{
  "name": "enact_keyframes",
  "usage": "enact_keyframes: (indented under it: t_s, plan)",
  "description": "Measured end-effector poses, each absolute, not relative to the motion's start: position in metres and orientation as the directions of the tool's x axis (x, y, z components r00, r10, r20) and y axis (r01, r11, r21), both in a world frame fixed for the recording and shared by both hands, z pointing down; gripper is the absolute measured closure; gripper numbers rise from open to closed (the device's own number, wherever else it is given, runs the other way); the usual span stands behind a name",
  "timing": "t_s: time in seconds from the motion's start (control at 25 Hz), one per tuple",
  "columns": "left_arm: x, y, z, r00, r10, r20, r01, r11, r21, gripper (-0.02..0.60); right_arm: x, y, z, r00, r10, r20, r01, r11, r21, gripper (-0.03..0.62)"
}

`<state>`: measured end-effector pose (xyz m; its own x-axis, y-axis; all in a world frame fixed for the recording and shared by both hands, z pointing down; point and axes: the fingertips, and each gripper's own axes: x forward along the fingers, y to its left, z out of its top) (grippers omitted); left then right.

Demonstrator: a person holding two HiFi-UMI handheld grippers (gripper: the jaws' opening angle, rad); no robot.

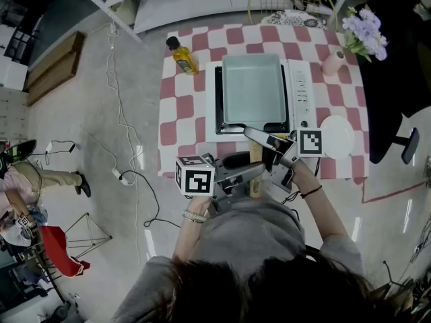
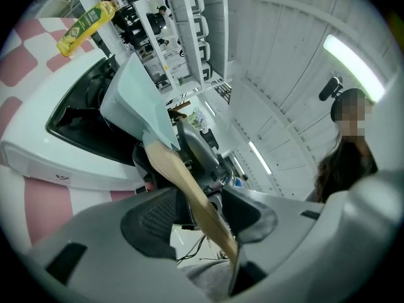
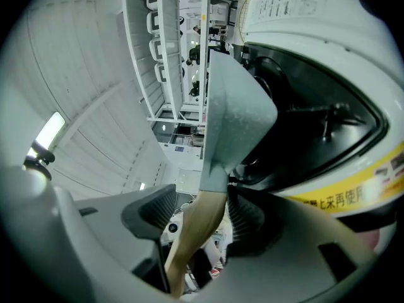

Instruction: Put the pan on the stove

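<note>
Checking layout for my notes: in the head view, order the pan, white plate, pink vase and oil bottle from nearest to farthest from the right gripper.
1. Pan: its wooden handle lies between the jaws of the right gripper.
2. White plate: just beside it, on the right.
3. Pink vase: far right corner.
4. Oil bottle: far left corner.

- My left gripper (image 1: 250,173) points level toward the right side, and its jaws stand wide apart.
- My right gripper (image 1: 264,147) points level toward the left, jaws also wide apart.
</note>
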<state>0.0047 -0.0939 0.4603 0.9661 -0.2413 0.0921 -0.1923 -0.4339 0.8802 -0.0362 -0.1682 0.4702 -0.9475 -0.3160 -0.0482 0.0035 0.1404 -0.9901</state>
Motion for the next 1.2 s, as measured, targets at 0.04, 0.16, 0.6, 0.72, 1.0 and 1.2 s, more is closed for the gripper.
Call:
enact_keyframes:
  t_s: [0.04, 0.16, 0.6, 0.72, 1.0, 1.2]
  plan:
    - [0.003, -0.094, 0.460, 0.964, -0.248, 0.092, -0.196, -0.435, 0.879, 0.364, -0.035, -0.168, 0.469, -0.946, -0.319, -0.049, 0.003, 0.144, -0.990, 0.341]
    - [-0.002, -0.091, 0.458, 0.959, -0.263, 0.100, -0.211, -0.437, 0.874, 0.364, -0.031, -0.166, 0.468, -0.942, -0.333, -0.042, -0.005, 0.140, -0.990, 0.341]
    - [-0.026, -0.089, 0.455, 0.929, -0.346, 0.134, -0.290, -0.449, 0.845, 0.365, -0.013, -0.162, 0.469, -0.926, -0.377, -0.020, -0.035, 0.140, -0.990, 0.342]
    - [-0.030, -0.090, 0.456, 0.919, -0.366, 0.149, -0.316, -0.456, 0.832, 0.365, -0.008, -0.161, 0.469, -0.921, -0.389, -0.009, -0.053, 0.148, -0.988, 0.342]
    - [-0.037, -0.088, 0.451, 0.899, -0.406, 0.166, -0.363, -0.477, 0.800, 0.374, 0.009, -0.157, 0.471, -0.898, -0.437, 0.046, -0.129, 0.164, -0.978, 0.368]
    - [-0.041, -0.090, 0.442, 0.876, -0.451, 0.171, -0.411, -0.511, 0.755, 0.412, 0.016, -0.157, 0.462, -0.885, -0.463, 0.048, -0.170, 0.224, -0.960, 0.429]
